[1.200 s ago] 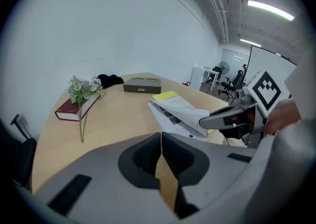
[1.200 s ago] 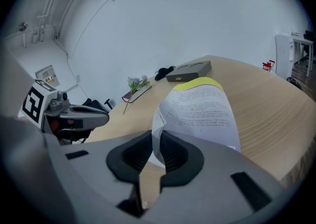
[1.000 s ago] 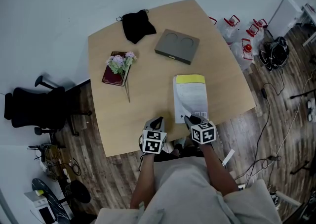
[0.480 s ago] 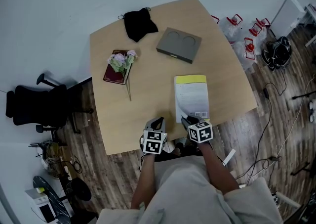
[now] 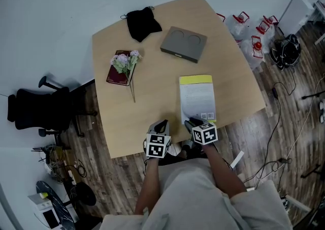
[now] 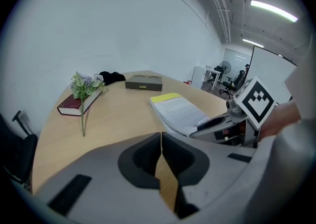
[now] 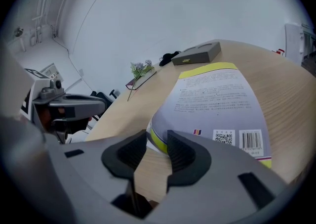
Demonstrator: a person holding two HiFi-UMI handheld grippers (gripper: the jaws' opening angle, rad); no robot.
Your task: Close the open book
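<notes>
Book (image 5: 197, 97) has its corner between the right tongs (image 7: 157, 143) (just opening, gripping nothing); left tongs (image 6: 161, 141) shut.

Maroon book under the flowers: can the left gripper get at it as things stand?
Probably yes. Bare table lies between the left gripper and the maroon book, nothing in the way. The flowers lie across its top, and the gripper is shut, so it must open first.
</notes>
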